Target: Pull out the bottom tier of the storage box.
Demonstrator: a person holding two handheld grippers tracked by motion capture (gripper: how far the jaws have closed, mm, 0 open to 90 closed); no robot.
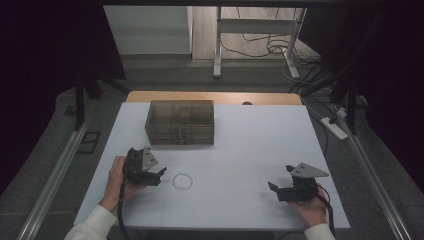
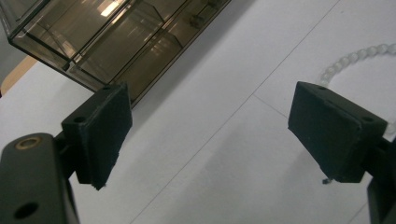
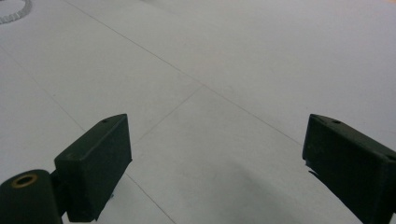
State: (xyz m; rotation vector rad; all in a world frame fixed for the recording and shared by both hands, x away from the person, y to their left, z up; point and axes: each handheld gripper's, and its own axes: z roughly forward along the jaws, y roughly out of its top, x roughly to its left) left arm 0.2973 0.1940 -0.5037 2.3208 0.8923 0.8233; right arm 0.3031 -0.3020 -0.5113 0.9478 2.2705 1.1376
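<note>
We hold the left tool (image 1: 161, 176) just beside the bead ring (image 1: 182, 181), on the ring's left as the high view shows it, with the jaws spread wide and nothing between them. In the left gripper view the bead ring (image 2: 359, 58) lies flat on the white worktop (image 2: 224, 140), just past the tip of the jaw at that view's right and apart from it. Beyond the ring, toward the far edge of the worktop, stands the smoky clear drawer box (image 1: 180, 121), well apart from the ring. Well to the ring's right we hold the right tool (image 1: 280, 181) low over the worktop, jaws likewise wide apart and empty. In the right gripper view the ring (image 3: 14, 11) sits far off at the upper left corner.
</note>
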